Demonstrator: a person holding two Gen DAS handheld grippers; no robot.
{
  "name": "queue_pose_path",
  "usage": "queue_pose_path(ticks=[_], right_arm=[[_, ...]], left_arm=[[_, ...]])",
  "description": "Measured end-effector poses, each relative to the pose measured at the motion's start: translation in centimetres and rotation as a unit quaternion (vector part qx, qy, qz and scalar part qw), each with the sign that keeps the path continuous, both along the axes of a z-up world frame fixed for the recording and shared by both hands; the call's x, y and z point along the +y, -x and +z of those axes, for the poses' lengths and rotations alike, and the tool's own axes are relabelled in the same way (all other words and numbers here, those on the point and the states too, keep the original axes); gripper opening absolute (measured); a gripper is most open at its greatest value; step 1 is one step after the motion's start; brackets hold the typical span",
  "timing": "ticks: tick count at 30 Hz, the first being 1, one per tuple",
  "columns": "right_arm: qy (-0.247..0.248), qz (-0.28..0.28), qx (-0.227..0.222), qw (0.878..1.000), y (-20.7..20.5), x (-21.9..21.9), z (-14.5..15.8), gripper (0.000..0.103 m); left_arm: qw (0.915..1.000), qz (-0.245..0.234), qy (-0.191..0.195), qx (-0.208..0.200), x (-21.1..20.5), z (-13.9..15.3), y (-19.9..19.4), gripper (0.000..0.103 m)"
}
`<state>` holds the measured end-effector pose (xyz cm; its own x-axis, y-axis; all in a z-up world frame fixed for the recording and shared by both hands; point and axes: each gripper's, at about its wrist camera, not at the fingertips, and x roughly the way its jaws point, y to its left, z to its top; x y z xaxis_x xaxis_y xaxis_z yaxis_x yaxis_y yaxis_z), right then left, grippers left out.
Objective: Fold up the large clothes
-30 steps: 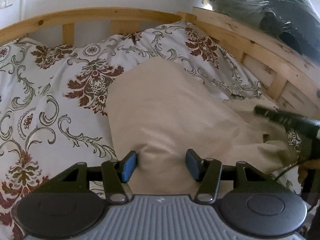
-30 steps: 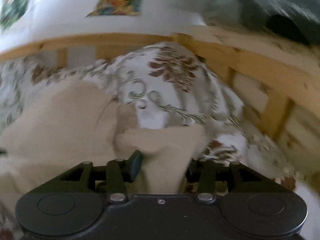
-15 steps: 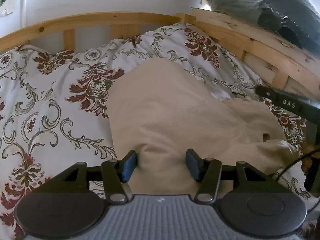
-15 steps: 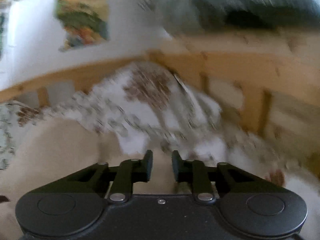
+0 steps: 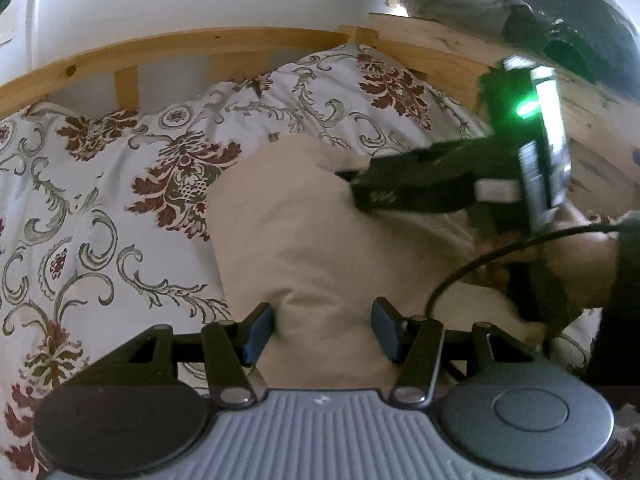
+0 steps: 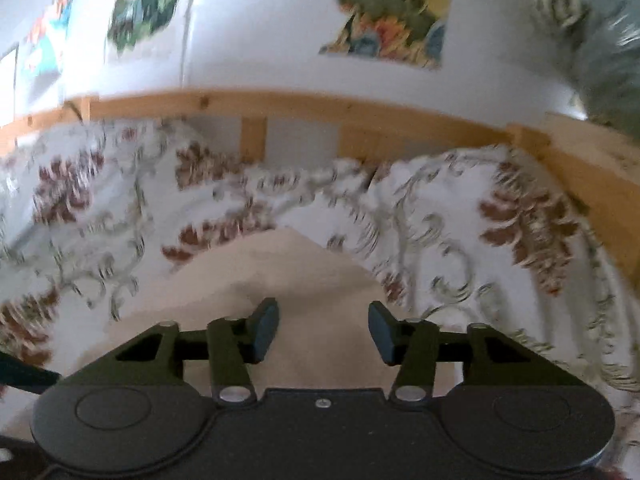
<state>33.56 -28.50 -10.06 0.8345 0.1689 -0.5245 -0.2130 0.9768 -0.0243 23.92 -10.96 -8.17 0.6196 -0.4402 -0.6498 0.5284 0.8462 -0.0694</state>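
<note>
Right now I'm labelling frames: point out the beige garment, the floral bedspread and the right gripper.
beige garment [image 5: 320,248], left wrist view, its flat middle.
floral bedspread [image 5: 100,208], left wrist view, bare patterned area.
right gripper [image 6: 323,330], right wrist view, between its open fingertips.

matt beige cloth garment; printed cotton-like bedspread; bare knotty wooden frame.

left gripper: grey ribbed housing, black linkages, blue pads, silver screws | right gripper: black housing, two round caps, dark blue pads; side view shows green light, white lettering, black cable | hand: bare skin, dark sleeve
</note>
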Motion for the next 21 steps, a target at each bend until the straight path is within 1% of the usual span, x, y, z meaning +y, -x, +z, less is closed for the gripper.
queue_pose_path(ticks=[2,4,6,8,10,12,14,15,16,18,21], right_arm=[[0.003,-0.009,0.013,1.0,-0.5,0.2,-1.4,0.04],[-0.017,-0.016,0.025,0.999,-0.9,-0.2,-2.8,0.035],[-0.043,-0.028,0.035,0.998,-1.3,-0.9,-4.1,0.035],[-0.052,-0.031,0.039,0.997,-1.4,-1.2,-4.3,0.034],[-0.041,-0.032,0.033,0.998,-0.6,-1.3,-3.4,0.035],[-0.032,-0.037,0.021,0.999,1.2,-1.6,-1.6,0.036],[-0.024,-0.051,0.006,0.998,4.1,-2.2,0.3,0.043],[-0.021,-0.064,0.005,0.998,5.7,-2.5,1.2,0.05],[-0.023,-0.076,0.008,0.997,7.2,-2.8,1.8,0.054],[-0.038,-0.1,0.023,0.994,10.1,-3.6,2.7,0.055],[-0.066,-0.124,0.051,0.989,13.8,-4.1,2.9,0.056]], left_arm=[[0.9999,-0.008,-0.008,-0.007,-0.2,-0.2,0.0,0.059],[0.9997,-0.014,-0.014,-0.014,-0.6,-0.5,0.0,0.059],[0.999,-0.02,-0.027,-0.031,-1.1,-0.7,0.2,0.061],[0.999,-0.018,-0.024,-0.034,-1.0,-0.9,0.2,0.062],[0.9993,-0.016,-0.018,-0.027,-0.7,-0.7,0.1,0.062],[0.9997,-0.014,-0.003,-0.017,-0.1,-0.4,-0.1,0.062],[0.9997,-0.008,0.023,0.003,0.7,0.0,-0.4,0.062],[0.9989,-0.002,0.043,0.017,1.3,0.2,-0.5,0.062],[0.9978,0.002,0.06,0.028,1.8,0.3,-0.6,0.062],[0.9956,0.009,0.083,0.042,2.5,0.4,-0.5,0.062],[0.9949,0.013,0.089,0.046,2.8,0.6,0.1,0.062]])
